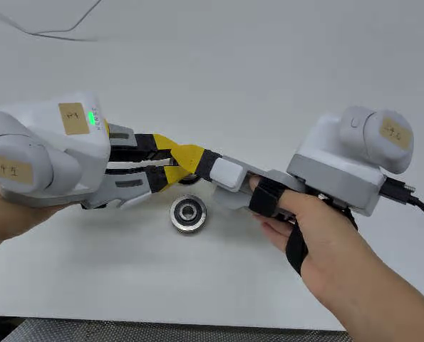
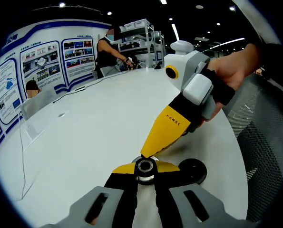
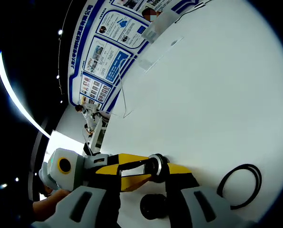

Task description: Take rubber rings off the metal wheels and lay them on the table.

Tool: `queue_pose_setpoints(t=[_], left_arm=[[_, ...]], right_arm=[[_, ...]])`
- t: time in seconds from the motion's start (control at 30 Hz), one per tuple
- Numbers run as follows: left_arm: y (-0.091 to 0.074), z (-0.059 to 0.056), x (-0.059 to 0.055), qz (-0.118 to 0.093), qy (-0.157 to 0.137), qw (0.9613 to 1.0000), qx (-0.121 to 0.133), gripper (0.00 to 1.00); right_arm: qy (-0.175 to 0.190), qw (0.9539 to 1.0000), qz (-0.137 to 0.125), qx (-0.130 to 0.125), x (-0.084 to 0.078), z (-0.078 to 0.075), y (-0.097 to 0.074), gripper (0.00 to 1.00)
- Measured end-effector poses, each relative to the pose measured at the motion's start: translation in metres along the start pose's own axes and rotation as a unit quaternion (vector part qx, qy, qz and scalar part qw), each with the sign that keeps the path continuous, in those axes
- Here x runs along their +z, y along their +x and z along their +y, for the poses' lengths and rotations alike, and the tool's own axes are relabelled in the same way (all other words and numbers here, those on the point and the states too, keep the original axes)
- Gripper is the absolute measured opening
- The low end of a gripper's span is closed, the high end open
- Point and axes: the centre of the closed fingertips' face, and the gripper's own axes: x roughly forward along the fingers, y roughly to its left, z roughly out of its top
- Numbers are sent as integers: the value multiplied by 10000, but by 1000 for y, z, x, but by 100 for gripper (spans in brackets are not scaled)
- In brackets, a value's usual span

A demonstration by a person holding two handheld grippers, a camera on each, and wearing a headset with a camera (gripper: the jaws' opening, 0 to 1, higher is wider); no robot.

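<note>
I'm clamping a wheel in the left claw, right claw touching it, grip unclear, ring and second wheel lying nearby

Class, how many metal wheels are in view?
2. One wheel is clamped between the jaws of the left gripper; the other wheel lies on the table close by. More may be hidden.
</note>
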Motion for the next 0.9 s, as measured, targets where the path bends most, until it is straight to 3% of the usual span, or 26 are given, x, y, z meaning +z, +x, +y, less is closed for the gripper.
queue_pose_setpoints(t=[0.53, 0.9], left_arm=[[0, 0, 1, 6, 10, 10000, -6, 12], [0, 0, 1, 2, 12, 10000, -9, 12]], right_arm=[[22, 10000, 38, -68, 0, -7, -2, 25], [52, 9996, 99, -261, 1, -19, -1, 11]])
